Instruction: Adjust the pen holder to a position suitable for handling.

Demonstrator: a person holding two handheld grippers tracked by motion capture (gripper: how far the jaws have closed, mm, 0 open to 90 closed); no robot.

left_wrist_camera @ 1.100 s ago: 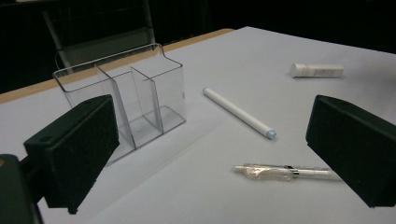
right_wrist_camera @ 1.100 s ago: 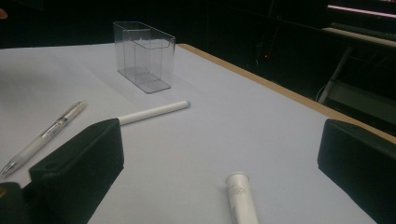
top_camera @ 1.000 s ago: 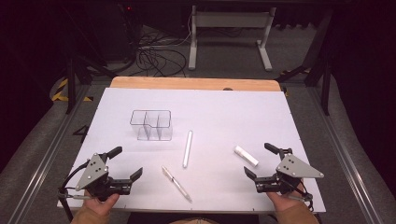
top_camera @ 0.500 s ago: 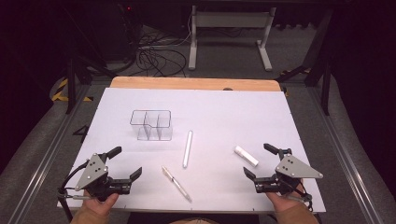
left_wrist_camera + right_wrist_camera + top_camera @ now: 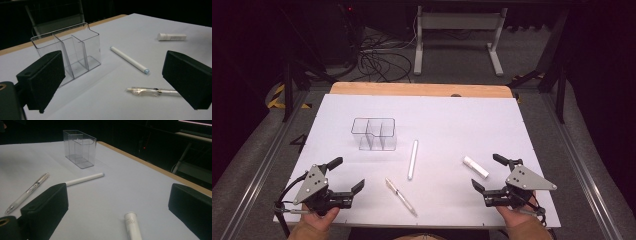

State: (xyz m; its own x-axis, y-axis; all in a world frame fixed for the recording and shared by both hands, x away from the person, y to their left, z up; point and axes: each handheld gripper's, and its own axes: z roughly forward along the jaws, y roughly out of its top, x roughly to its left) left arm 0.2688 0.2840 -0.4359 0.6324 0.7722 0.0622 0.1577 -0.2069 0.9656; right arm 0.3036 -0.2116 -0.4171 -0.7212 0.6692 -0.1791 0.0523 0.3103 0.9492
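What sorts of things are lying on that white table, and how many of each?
Clear organizer: 1
White marker: 1
Clear pen: 1
Short white tube: 1
Total: 4, none held by either tongs.

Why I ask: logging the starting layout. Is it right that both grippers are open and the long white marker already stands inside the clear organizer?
Not quite: the white marker lies flat on the table, beside the clear organizer, which is empty, as the high view shows. Both the left gripper and right gripper are open.
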